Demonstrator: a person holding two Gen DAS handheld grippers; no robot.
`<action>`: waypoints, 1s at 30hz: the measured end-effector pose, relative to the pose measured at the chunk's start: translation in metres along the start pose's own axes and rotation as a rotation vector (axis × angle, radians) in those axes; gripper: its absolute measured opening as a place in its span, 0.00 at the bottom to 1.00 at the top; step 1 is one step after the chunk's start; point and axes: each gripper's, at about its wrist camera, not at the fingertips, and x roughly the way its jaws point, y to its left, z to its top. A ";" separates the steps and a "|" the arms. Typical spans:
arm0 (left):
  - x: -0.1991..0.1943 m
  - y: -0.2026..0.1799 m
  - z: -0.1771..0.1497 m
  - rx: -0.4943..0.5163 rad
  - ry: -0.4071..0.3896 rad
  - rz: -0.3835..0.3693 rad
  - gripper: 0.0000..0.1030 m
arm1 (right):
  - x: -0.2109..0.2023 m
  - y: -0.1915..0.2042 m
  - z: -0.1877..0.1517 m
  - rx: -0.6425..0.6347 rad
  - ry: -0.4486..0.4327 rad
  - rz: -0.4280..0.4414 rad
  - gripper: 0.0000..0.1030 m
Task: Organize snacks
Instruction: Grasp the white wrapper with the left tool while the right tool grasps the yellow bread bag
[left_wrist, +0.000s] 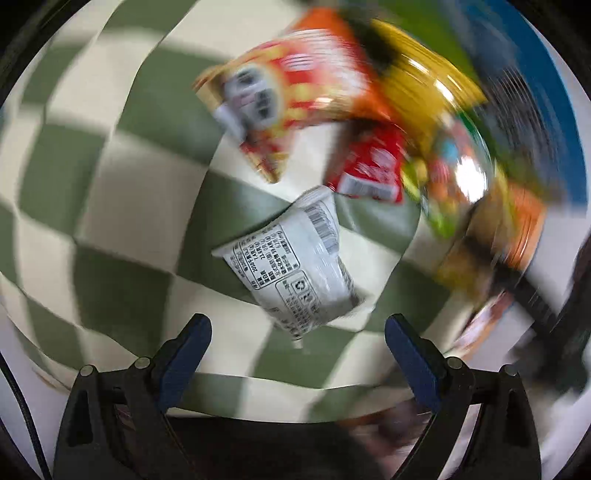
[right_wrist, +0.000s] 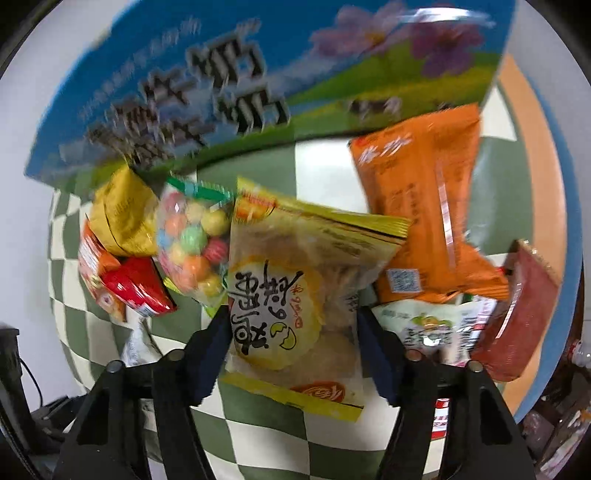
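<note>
Right gripper (right_wrist: 291, 343) astride the yellow egg-cracker packet (right_wrist: 295, 295), pads at its edges, grip not certain. Left gripper (left_wrist: 298, 332) spread wide and empty just above the white packet (left_wrist: 295, 258). Both packets flat on the green-checked cloth (left_wrist: 110, 184), other snacks (right_wrist: 192, 236) heaped before a blue carton (right_wrist: 258, 74).

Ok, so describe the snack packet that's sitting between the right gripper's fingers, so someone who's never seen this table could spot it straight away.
Find the big blue milk carton box at the back of the green-and-white checked tablecloth. In front of it lies a heap of snacks; the one you want is the clear packet of pale round crackers between the fingers of the right gripper. Unlike the orange packet and the bag of coloured balls beside it, it has yellow ends and a yellow circle with black writing.
</note>
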 end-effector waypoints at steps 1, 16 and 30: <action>0.003 0.007 0.004 -0.067 0.012 -0.055 0.93 | 0.002 0.002 -0.003 -0.014 -0.004 -0.010 0.62; 0.041 -0.056 0.008 0.328 -0.066 0.287 0.63 | 0.007 -0.001 -0.075 -0.100 0.108 -0.026 0.60; 0.038 -0.035 -0.012 0.249 -0.123 0.250 0.51 | 0.006 -0.006 -0.082 -0.018 0.061 -0.003 0.52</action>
